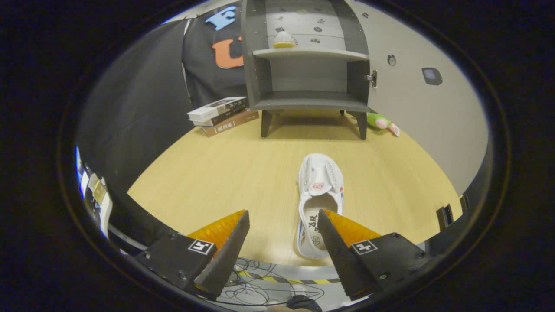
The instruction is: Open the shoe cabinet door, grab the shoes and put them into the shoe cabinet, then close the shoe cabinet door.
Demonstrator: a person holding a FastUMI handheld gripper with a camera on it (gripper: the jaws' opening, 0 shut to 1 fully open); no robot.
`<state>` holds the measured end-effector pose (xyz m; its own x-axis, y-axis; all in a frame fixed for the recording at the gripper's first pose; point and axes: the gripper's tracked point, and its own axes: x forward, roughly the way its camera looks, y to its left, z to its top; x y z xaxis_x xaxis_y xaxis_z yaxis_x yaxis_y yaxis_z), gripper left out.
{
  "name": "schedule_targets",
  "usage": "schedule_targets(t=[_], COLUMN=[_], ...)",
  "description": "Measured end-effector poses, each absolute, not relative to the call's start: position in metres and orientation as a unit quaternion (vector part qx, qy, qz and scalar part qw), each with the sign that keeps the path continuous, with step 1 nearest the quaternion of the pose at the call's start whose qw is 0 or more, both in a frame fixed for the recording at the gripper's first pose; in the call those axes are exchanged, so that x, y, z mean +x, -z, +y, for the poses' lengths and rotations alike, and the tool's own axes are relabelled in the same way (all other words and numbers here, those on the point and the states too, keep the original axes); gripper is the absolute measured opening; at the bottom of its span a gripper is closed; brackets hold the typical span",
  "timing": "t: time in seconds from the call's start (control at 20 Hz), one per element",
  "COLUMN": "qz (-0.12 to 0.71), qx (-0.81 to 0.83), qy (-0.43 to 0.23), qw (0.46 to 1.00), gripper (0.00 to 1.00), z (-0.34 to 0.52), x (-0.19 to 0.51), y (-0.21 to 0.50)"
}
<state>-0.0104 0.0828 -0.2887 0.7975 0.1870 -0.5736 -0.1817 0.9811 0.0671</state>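
A white shoe [318, 190] lies on the wooden table [225, 173], its toe toward the cabinet and its heel by the right fingertip. My gripper [284, 214] stands open over the table's near edge, with the shoe's heel just inside the right finger [336, 247]. Beyond it stands the grey shoe cabinet [310, 65] on short legs, its door [416, 99] swung wide to the right. A second shoe with a yellow sole [284, 40] rests on the cabinet's upper shelf. The lower shelf is bare.
A stack of books [223, 115] lies left of the cabinet's legs. A green and pink toy [381, 122] sits at the right leg, under the open door. Cables lie on the floor [260, 286] below the table's near edge.
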Motion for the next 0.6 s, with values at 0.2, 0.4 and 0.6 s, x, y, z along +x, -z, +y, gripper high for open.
schedule_targets(t=[0.2,0.4,0.6], qz=[0.323,0.303,0.276], qx=[0.005,0.007,-0.003], qy=[-0.089,-0.088,-0.102], qw=[0.942,0.949,0.956], gripper=[1.00,1.00,1.00], z=[0.085,0.085,0.084], x=[0.003,0.020,0.040], y=[0.299,0.300,0.300])
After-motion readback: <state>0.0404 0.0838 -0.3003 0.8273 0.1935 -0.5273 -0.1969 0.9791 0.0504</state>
